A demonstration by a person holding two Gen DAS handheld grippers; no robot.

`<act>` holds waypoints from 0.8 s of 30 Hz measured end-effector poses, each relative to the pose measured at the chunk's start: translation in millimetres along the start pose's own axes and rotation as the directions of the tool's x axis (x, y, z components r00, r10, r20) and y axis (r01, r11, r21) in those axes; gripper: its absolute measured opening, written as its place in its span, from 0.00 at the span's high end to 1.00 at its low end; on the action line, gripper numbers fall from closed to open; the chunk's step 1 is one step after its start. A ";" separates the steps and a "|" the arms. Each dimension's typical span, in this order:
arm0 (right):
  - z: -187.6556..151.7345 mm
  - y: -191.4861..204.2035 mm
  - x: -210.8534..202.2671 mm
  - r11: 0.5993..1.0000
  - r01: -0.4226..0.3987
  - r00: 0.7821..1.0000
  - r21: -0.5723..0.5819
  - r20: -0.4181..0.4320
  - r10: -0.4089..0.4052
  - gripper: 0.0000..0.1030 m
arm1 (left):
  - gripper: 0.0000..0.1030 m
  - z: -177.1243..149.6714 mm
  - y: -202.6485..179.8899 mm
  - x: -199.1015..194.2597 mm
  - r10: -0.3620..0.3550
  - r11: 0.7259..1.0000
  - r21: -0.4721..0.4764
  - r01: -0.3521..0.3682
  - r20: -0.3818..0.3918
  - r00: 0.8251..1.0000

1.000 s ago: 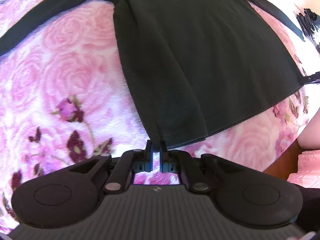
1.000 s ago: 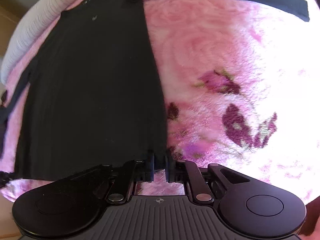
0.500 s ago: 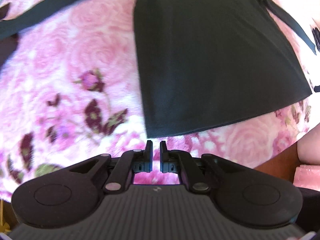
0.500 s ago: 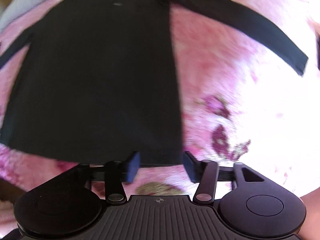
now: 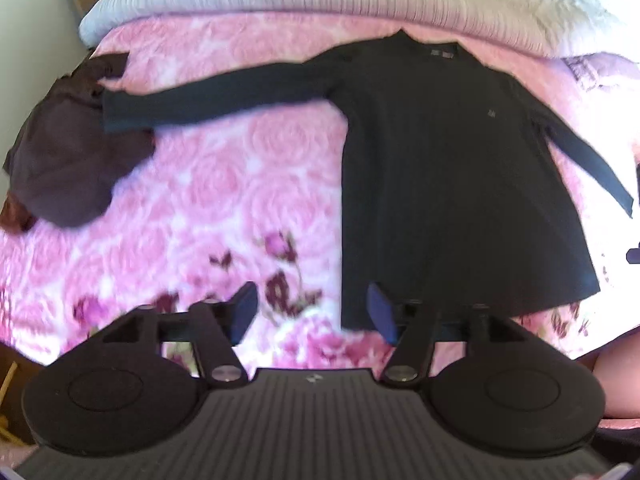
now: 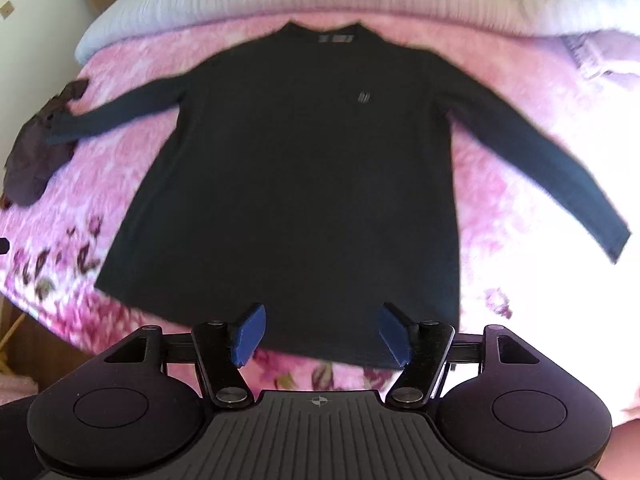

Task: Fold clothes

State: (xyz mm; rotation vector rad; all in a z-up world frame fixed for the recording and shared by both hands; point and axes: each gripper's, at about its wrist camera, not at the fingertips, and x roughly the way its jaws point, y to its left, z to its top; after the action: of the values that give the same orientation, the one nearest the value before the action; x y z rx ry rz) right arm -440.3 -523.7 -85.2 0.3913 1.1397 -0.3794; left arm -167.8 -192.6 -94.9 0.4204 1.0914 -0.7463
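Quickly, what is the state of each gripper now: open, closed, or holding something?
Left gripper: open, jaws just opened, holding nothing.
Right gripper: open, jaws just opened, holding nothing; the black shirt lies flat.

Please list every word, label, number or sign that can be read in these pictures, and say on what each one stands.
No text can be read.
Neck label inside the collar of the black shirt: blurred, unreadable.
Small chest mark on the shirt: a logo, too small to read.
Small emblem on the right gripper's body: a symbol, no letters.
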 end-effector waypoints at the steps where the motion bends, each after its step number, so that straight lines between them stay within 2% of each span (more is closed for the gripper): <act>1: 0.8 5.5 -4.2 1.000 0.022 1.000 0.015 0.013 -0.022 0.32 | 0.30 9.2 5.7 2.3 -0.013 1.000 0.024 0.013 0.004 1.000; 3: 1.7 17.6 -10.7 0.996 0.069 0.997 0.058 0.032 -0.071 0.30 | 0.23 30.0 17.7 9.1 -0.045 0.995 0.092 0.044 0.010 0.999; 5: 1.9 35.4 -16.2 0.986 0.121 0.991 0.117 0.043 -0.127 0.27 | 0.20 48.9 28.4 16.3 -0.085 0.979 0.185 0.079 0.023 0.996; 7: -0.4 56.9 -21.3 0.966 0.164 0.983 0.199 0.049 -0.176 0.25 | 0.20 68.5 40.1 23.9 -0.145 0.949 0.287 0.132 0.026 0.989; 10: -14.7 94.7 -35.6 0.917 0.205 0.972 0.343 0.040 -0.232 0.24 | 0.20 92.1 61.5 25.1 -0.223 0.884 0.423 0.198 0.010 0.975; 12: -24.3 121.5 -46.6 0.873 0.223 0.965 0.434 0.027 -0.260 0.23 | 0.20 98.9 74.6 16.9 -0.245 0.855 0.473 0.210 0.012 0.969; 14: -28.5 152.1 -56.3 0.857 0.230 0.963 0.460 0.018 -0.268 0.23 | 0.20 105.1 87.4 8.5 -0.267 0.825 0.520 0.220 0.015 0.964; 18: -29.0 208.6 -65.2 0.836 0.285 0.945 0.470 0.010 -0.328 0.23 | 0.19 104.2 108.6 4.0 -0.304 0.810 0.528 0.255 0.005 0.953; 22: -27.0 249.7 -64.7 0.830 0.310 0.933 0.464 0.017 -0.359 0.23 | 0.19 92.6 123.6 -3.1 -0.323 0.819 0.503 0.277 0.005 0.946; 24: -26.1 268.8 -63.2 0.831 0.319 0.929 0.457 0.022 -0.369 0.23 | 0.19 84.5 127.9 -9.1 -0.334 0.815 0.504 0.287 0.002 0.943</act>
State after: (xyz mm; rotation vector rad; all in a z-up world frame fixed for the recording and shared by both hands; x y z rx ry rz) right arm -355.0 -271.4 -7.8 0.5594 1.0075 -0.9847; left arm -23.5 -156.0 -57.4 0.6465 0.8800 -1.3431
